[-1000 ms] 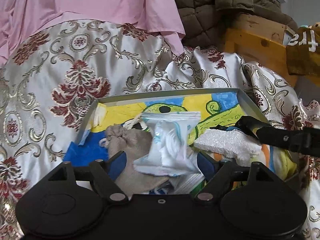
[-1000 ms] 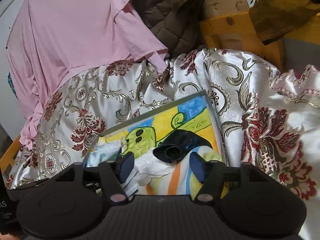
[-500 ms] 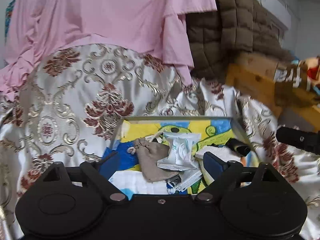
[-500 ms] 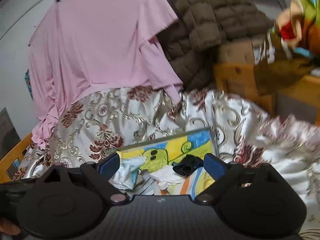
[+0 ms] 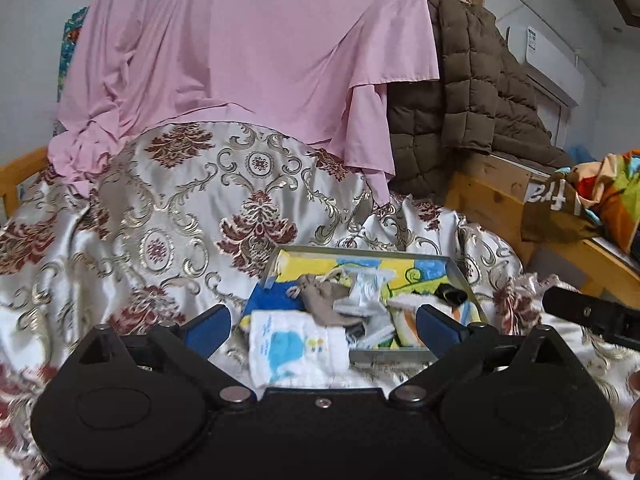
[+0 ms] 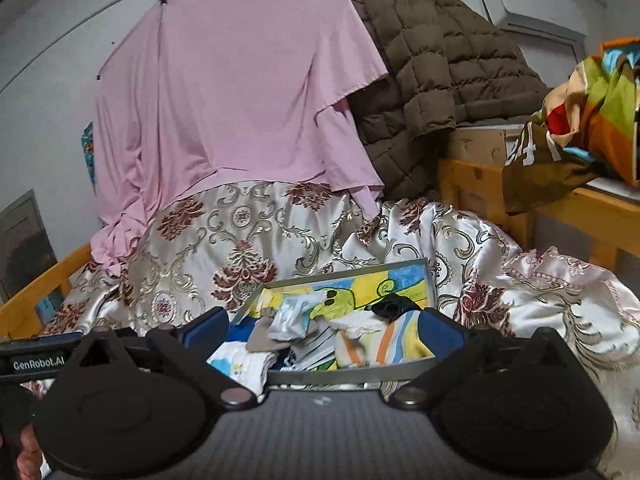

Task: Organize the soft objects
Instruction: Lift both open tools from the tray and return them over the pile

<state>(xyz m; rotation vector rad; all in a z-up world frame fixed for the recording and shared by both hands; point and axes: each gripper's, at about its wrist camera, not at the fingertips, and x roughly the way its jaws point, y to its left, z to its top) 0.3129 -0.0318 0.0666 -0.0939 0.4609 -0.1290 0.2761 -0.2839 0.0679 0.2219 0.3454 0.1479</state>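
While your left tool (image 5: 323,322) and right tool (image 6: 323,326) both hang with fingers spread wide and nothing between them, the tray (image 5: 392,356) sits low in the centre of each frame on the patterned cloth (image 5: 180,216). Inside it lie a grey pouch (image 5: 324,306), a white packet (image 5: 366,290), a black item (image 5: 450,293) and a striped cloth (image 6: 384,342). A white towel (image 5: 294,346) drapes over the tray's near left edge.
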